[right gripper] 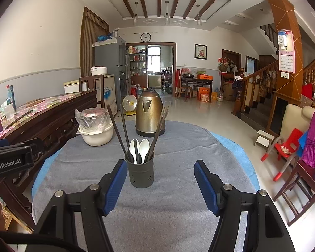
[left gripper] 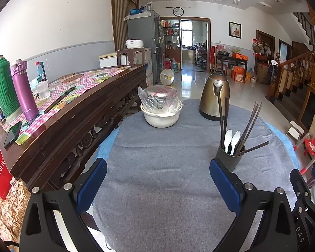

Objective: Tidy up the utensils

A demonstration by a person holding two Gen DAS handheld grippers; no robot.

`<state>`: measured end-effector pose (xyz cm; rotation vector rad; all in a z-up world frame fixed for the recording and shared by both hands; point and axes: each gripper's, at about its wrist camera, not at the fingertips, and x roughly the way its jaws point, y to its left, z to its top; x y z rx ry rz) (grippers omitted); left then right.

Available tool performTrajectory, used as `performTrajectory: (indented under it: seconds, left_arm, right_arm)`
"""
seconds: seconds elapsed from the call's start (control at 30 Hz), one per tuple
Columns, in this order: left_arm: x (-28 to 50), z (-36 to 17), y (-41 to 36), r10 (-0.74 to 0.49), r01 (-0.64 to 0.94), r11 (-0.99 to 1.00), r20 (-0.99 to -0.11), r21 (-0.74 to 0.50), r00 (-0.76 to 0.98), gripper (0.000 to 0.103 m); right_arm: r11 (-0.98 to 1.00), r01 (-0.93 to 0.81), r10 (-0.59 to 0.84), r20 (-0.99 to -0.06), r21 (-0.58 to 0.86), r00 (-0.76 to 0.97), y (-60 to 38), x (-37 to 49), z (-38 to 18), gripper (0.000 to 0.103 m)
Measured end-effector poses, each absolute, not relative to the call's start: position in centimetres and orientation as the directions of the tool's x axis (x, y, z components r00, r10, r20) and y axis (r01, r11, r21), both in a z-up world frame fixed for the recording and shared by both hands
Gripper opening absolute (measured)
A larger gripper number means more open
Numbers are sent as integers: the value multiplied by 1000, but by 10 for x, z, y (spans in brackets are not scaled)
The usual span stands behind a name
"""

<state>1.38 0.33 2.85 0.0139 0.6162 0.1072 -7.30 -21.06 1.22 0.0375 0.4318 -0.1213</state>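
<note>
**Hovering open over the grey cloth**

Both grippers, left (left gripper: 157, 187) and right (right gripper: 160, 183), gape empty above the tablecloth (right gripper: 178, 220). Dark holder (right gripper: 140, 173) stands upright near the right gripper's left finger; inside, chopsticks (right gripper: 119, 135) and white spoons (right gripper: 139, 150). Beyond: white bowl (right gripper: 96, 136) holding a bagged steel pot (right gripper: 92, 117), and kettle (right gripper: 149, 113).

I'm in a home, open dining/living rm. Fridge (right gripper: 113, 58) w/ rice cooker (right gripper: 98, 70) beside it, wall clock (right gripper: 145, 37), wooden staircase (right gripper: 260, 88), kid's red chair (right gripper: 287, 147). Kitchen shelves thru the doorway (right gripper: 151, 67). My desk (right gripper: 178, 189) has a kettle (right gripper: 149, 113) & covered pot (right gripper: 93, 117); thermoses (left gripper: 24, 90) on sideboard (left gripper: 77, 109).
</note>
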Motion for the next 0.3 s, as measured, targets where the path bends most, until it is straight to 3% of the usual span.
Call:
performTrajectory:
  seconds: [0.3]
  left_arm:
    - [43, 3, -2, 61, -61, 998, -609, 20, 791, 98]
  right_arm:
    - [991, 130, -98, -454, 39, 885, -224, -54, -3, 69]
